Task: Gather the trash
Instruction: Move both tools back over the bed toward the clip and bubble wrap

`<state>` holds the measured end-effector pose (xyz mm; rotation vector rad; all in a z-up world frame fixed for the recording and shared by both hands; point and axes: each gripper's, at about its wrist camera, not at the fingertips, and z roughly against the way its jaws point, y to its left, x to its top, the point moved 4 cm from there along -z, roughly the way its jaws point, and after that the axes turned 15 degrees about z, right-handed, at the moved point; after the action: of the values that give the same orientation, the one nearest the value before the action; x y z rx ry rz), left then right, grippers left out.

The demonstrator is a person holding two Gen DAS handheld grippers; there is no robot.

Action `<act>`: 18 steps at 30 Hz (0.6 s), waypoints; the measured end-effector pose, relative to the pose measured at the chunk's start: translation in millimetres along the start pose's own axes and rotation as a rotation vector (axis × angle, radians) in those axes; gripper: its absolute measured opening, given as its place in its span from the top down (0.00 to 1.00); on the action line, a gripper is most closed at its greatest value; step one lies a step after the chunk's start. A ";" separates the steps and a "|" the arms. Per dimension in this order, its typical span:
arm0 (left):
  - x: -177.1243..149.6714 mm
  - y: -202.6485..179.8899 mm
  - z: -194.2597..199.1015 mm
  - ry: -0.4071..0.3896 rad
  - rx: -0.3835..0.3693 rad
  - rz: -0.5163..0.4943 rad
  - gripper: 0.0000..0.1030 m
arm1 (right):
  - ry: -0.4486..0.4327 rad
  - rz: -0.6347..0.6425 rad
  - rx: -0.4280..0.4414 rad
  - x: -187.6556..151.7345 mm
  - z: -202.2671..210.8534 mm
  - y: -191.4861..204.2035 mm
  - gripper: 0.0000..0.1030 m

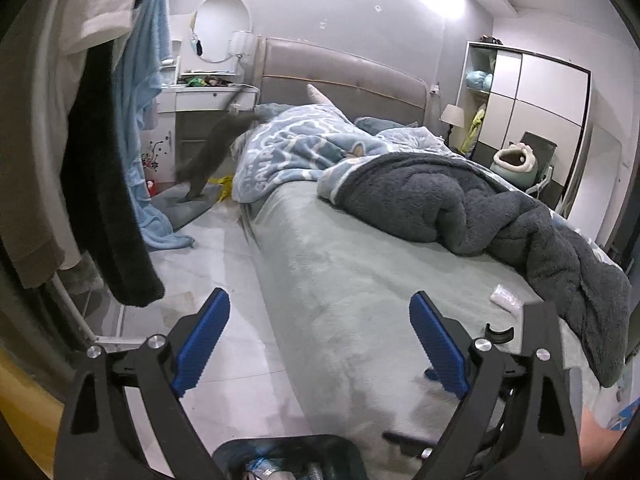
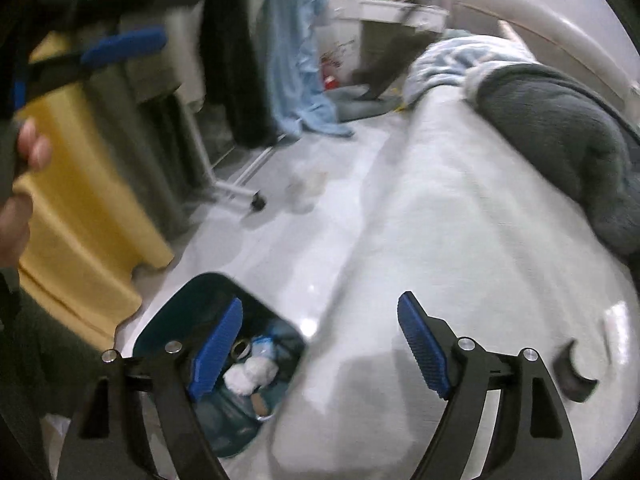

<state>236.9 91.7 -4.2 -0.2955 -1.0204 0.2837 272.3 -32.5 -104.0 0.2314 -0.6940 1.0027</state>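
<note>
A: Left wrist view. Left gripper (image 1: 318, 344) jaws wide apart, nothing between them. It hangs over the near edge of the bed (image 1: 340, 280), angled down. A small clear wrapper (image 1: 507, 298) lies on the sheet to the right, just beside the grey blanket (image 1: 500, 216). That looks like the next piece of trash.

B: And the bin?

A: Only the dark rim of the trash bin (image 1: 288, 446) shows at the bottom edge, on the floor against the bed. A cat (image 1: 212, 152) stands far off by the desk (image 1: 208, 94); no concern.

B: Right wrist view?

A: Blurred. Right gripper (image 2: 320, 344) jaws also apart and empty, above the trash bin (image 2: 176, 308), which already holds white tissue (image 2: 252, 374) and other scraps. The left gripper (image 2: 120, 50) shows at upper left, with fingers (image 2: 34, 146) on its handle.

B: How to do the pickup well?

A: My judgement: the right gripper sits closer to that side of the bed. Come down on the wrapper from above, keep the jaws clear of the blanket's fleece, pinch lightly since the film looks thin and slippery, then carry it across to the bin before letting go.
</note>
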 end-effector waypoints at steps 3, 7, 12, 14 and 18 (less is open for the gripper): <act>-5.4 -15.1 -8.4 0.002 -0.002 -0.026 0.10 | -0.025 -0.047 -0.038 -8.0 11.3 -24.2 0.19; -16.2 -37.0 -19.6 0.005 -0.005 -0.080 0.10 | -0.045 -0.109 -0.082 -22.8 26.0 -54.1 0.18; -30.4 -63.5 -34.2 0.027 -0.030 -0.135 0.09 | -0.073 -0.190 -0.148 -41.6 45.4 -90.1 0.16; -34.7 -73.3 -41.4 0.043 -0.056 -0.135 0.09 | -0.082 -0.217 -0.170 -49.6 52.9 -104.8 0.14; -41.9 -91.7 -52.7 0.058 -0.085 -0.143 0.08 | -0.094 -0.265 -0.205 -62.7 62.2 -128.4 0.14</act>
<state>270.4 -14.1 -29.1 -0.3044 -0.9925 0.1019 331.1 -174.7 -79.4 0.1864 -0.8231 0.6664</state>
